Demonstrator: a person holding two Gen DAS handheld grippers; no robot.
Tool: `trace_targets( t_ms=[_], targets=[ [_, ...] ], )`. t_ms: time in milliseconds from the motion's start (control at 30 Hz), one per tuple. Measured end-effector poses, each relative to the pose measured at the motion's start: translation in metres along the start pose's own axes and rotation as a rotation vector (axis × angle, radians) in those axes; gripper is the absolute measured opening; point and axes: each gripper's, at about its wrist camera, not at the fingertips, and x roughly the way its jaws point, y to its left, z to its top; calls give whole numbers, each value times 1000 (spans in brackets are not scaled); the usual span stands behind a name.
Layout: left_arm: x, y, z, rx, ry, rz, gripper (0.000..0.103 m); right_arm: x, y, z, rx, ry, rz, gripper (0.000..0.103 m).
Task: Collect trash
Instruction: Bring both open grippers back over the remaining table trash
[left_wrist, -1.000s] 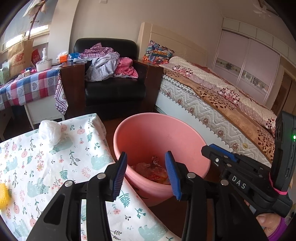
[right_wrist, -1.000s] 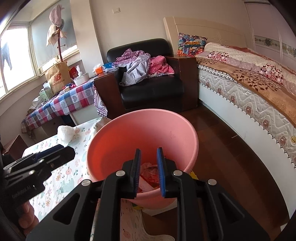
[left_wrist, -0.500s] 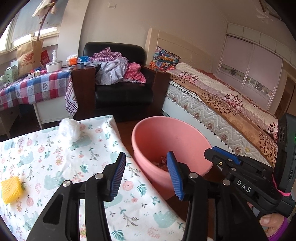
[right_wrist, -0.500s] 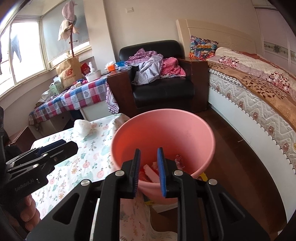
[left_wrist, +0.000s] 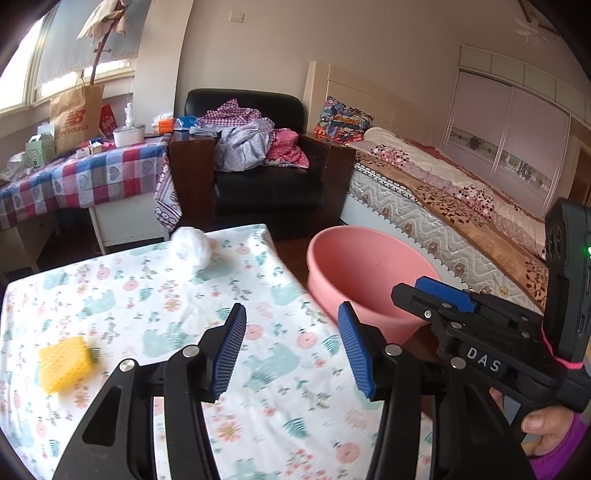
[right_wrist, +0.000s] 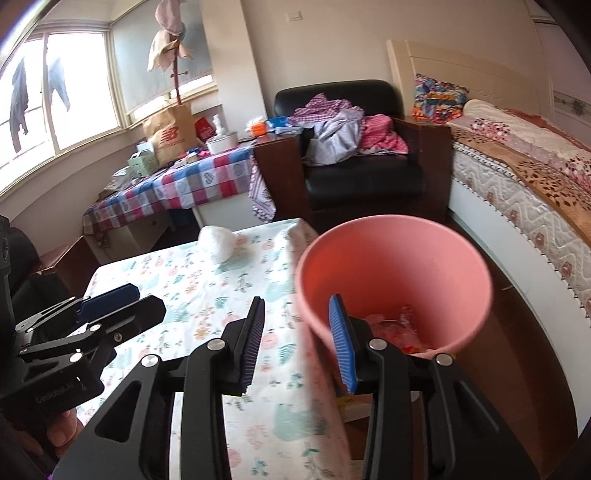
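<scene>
While both tools hang above the flower-print counter (left_wrist: 155, 295), the left hand-held gripper (left_wrist: 291, 349) gapes wide with nothing between its blue pads, and the right hand-held gripper (right_wrist: 297, 341) is likewise parted and empty. A yellow sponge (left_wrist: 64, 363) lies near the left. Right of the counter's edge stands the pink bin (right_wrist: 399, 266), wrappers (right_wrist: 397, 326) at its bottom. A crumpled white wad (left_wrist: 192, 249) sits at the far edge.

Bare tablecloth (left_wrist: 280, 354) lies open ahead; pink bucket (right_wrist: 395, 280) seemingly crowds the table's right edge.
</scene>
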Motion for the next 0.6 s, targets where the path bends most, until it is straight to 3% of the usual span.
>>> trace_targets(
  t_ms=[267,600],
  targets=[
    [-19,29,-9,-23,-2,25,52,5,31,-5,-59,33,39,37],
    [-40,86,-37,-72,40,116,52,13,51,-7,-94,59,73,37]
  ],
)
